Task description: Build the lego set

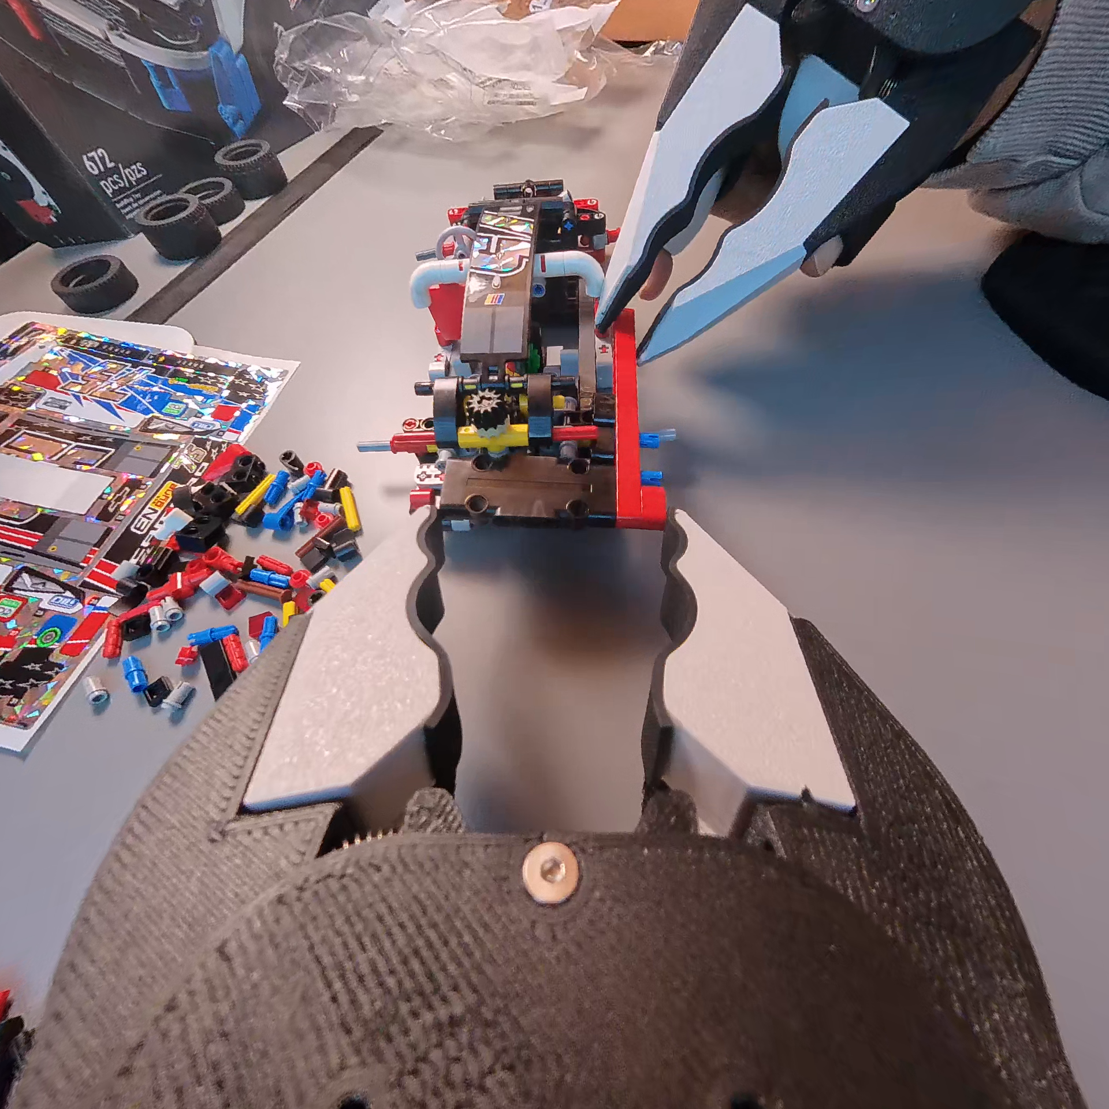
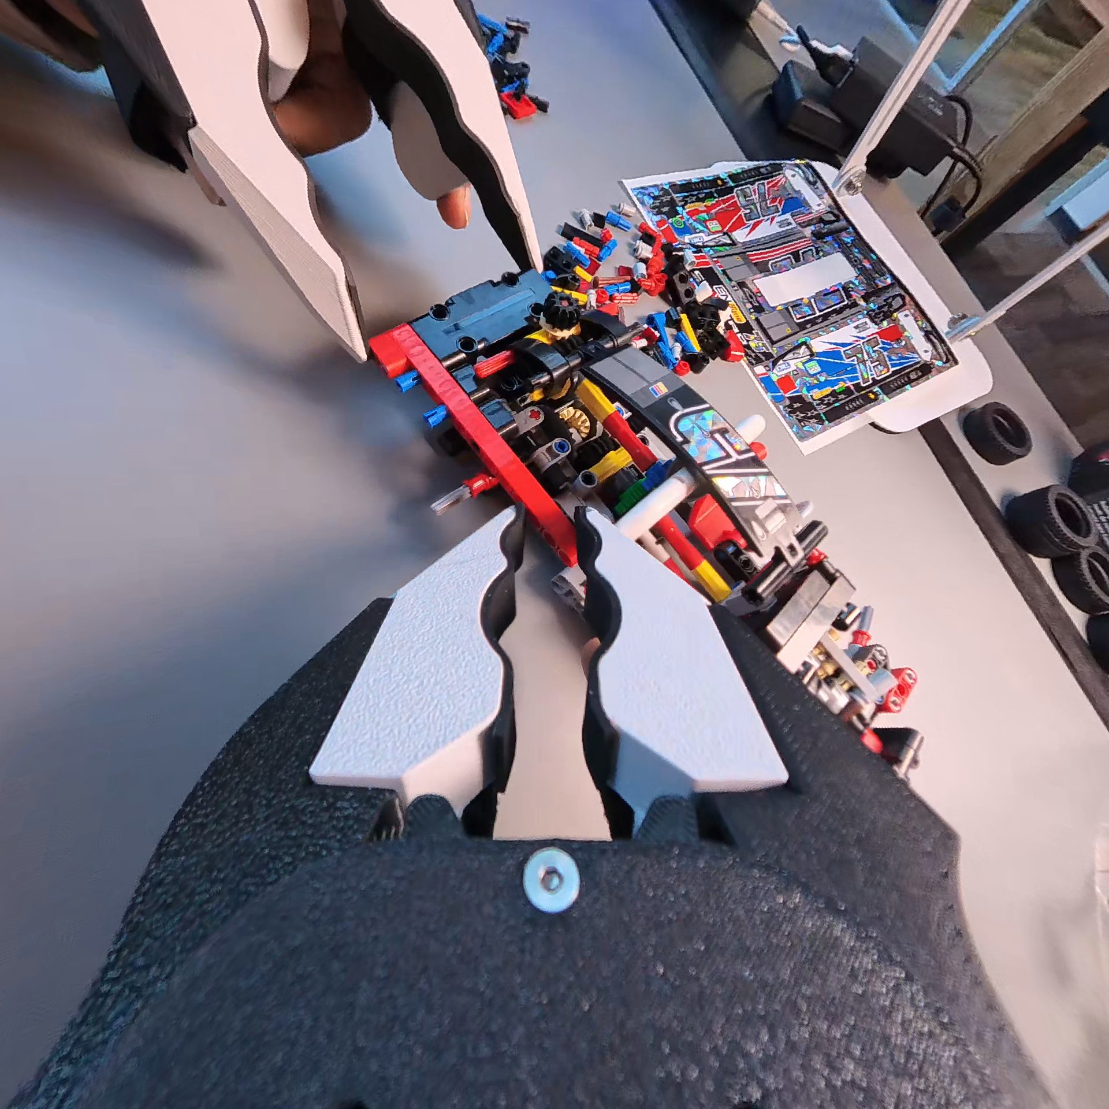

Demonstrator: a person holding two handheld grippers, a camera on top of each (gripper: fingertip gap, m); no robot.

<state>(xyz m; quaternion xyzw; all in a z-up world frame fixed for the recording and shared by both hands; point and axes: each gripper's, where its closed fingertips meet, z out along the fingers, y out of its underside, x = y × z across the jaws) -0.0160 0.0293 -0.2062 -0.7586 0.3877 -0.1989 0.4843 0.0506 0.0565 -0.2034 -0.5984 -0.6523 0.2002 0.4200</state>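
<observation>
A part-built lego car chassis (image 1: 498,318) lies lengthwise on the grey table, also seen in the right wrist view (image 2: 660,408). A long red beam (image 1: 627,432) runs along its right side (image 2: 474,414). My left gripper (image 1: 553,519) has its jaws wide apart, with the fingertips touching both corners of the chassis' near end; it shows at the top of the right wrist view (image 2: 447,309). My right gripper (image 2: 547,513) is nearly closed, pinching the far end of the red beam; it comes in from the upper right in the left wrist view (image 1: 622,345).
A pile of small loose pieces (image 1: 258,540) lies left of the chassis, partly on a shiny sticker sheet (image 1: 90,450). Several black tyres (image 1: 180,222) stand by the set's box (image 1: 90,90). Crumpled plastic bags (image 1: 450,72) lie behind. Cables and adapters (image 2: 840,90) sit at the table's edge. Tip to tip, the grippers are about 8 cm apart.
</observation>
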